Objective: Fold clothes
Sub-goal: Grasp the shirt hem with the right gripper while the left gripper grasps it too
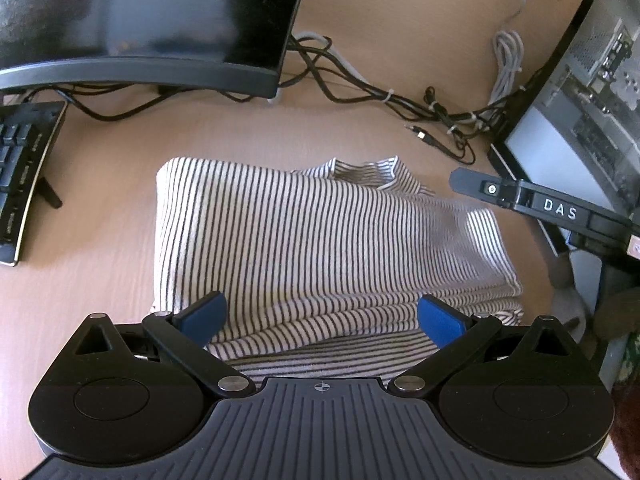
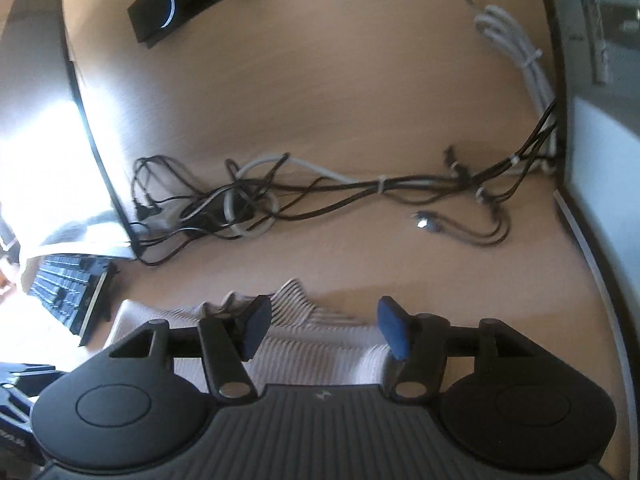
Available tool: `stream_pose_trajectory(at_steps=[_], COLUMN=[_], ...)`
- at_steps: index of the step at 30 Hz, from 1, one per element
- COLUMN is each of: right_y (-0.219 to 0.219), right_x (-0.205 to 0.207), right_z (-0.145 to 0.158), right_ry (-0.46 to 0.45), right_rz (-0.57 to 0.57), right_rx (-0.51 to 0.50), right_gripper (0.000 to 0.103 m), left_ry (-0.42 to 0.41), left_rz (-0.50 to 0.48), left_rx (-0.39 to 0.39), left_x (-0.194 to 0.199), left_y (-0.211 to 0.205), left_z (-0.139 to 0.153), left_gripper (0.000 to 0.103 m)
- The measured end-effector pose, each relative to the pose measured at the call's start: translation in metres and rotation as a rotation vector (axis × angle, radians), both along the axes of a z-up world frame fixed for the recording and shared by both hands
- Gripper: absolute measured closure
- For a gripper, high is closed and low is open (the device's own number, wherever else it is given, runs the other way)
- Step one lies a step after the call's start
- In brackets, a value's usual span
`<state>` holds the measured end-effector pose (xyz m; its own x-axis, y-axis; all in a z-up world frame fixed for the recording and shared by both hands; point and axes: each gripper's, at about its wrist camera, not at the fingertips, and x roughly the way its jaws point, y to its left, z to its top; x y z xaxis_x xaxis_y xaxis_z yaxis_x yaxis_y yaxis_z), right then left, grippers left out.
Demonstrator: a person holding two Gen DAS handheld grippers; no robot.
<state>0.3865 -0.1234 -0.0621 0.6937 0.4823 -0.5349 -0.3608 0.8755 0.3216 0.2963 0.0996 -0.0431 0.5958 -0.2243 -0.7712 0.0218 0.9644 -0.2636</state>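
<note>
Both tools wide open, left tool (image 1: 322,314) & right tool (image 2: 322,326) over folded striped shirt (image 1: 312,236), gripping nothing

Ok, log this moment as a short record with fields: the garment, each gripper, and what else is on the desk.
garment: striped shirt, folded into a stack, lying on the wooden desk
left gripper: jaws open, over the shirt's near edge, holding nothing
right gripper: jaws open, above the shirt, holding nothing
behind the shirt: tangle of cables
left side: keyboard, curved monitor
fold state: looks folded
</note>
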Motion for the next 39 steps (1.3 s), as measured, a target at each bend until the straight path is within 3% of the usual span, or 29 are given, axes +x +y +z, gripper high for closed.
stream_pose_trajectory(at_steps=[4, 7, 11, 20, 26, 29, 30, 31, 37, 39], right_y=[0.005, 0.007, 0.01, 0.028, 0.051, 0.062, 0.066, 0.07, 0.055, 0.047], right_x=[-0.004, 0.0, 0.003, 0.013, 0.029, 0.037, 0.039, 0.042, 0.015, -0.01], right_z=[-0.003, -0.01, -0.02, 0.004, -0.005, -0.009, -0.011, -0.013, 0.023, 0.045], right_ry=[-0.017, 0.005, 0.016, -0.072, -0.018, 0.011, 0.02, 0.03, 0.035, -0.006], right_rz=[0.022, 0.037, 0.067, 0.085, 0.18, 0.228, 0.244, 0.26, 0.222, 0.233], right_rx=[0.005, -0.045, -0.105, -0.151, -0.168, -0.175, -0.177, -0.179, -0.028, 0.02], right_gripper=[0.044, 0.038, 0.037, 0.038, 0.041, 0.065, 0.083, 0.094, 0.097, 0.097], left_ry=[0.019, 0.028, 0.03, 0.012, 0.021, 0.013, 0.011, 0.01, -0.02, -0.055], left_rz=[0.004, 0.012, 0.016, 0.1, 0.145, 0.16, 0.163, 0.164, 0.165, 0.168], left_rx=[0.022, 0.031, 0.044, 0.035, 0.044, 0.039, 0.034, 0.028, -0.024, -0.061], left_x=[0.003, 0.006, 0.006, -0.008, -0.009, -0.016, -0.019, -0.021, -0.035, -0.04], left_y=[-0.004, -0.007, -0.01, 0.001, 0.009, 0.015, 0.017, 0.019, 0.043, 0.058], left_z=[-0.001, -0.002, -0.001, 0.021, 0.021, 0.024, 0.024, 0.024, 0.029, 0.037], left_gripper=[0.0, 0.0, 0.0, 0.0, 0.0, 0.0, 0.0, 0.0, 0.0, 0.0])
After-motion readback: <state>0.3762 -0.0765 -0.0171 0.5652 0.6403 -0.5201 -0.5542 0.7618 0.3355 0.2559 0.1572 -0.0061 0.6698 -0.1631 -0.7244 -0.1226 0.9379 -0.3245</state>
